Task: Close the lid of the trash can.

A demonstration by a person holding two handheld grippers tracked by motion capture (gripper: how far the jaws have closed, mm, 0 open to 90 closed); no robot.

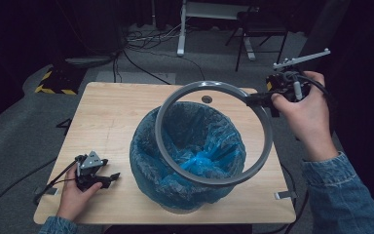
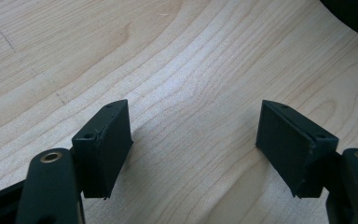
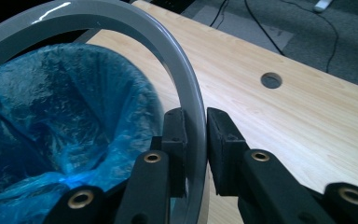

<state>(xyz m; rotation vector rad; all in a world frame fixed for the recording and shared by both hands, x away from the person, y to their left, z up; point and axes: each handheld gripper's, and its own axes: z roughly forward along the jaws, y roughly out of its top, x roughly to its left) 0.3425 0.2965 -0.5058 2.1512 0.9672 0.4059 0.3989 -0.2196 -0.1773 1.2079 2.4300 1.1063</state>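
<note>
Right gripper (image 1: 262, 99) was clamped on the grey ring (image 1: 214, 134), its two black jaws pinching the band from either side at the ring's far right edge; in the right gripper view (image 3: 196, 140) the band ran straight between the jaws. A person's right hand (image 1: 304, 109) held that gripper just off the right of the ring. The ring was tilted, its gripped side raised, and it hung over the mouth of the bin (image 1: 187, 156), which stood on the wooden surface (image 1: 107, 122). A blue plastic bag (image 1: 199, 141) lined the bin, its edge folded out over the rim and draped down the outside below the ring. Beyond the ring, a small round hole (image 1: 207, 99) showed in the surface.

Left gripper (image 1: 108, 177) lay well to the left of the ring, near the front edge of the surface, held by the person's left hand (image 1: 75, 192). Its jaws stood wide apart with nothing between them, and in the left gripper view (image 2: 193, 140) bare wood grain (image 2: 191, 70) lay under them.
</note>
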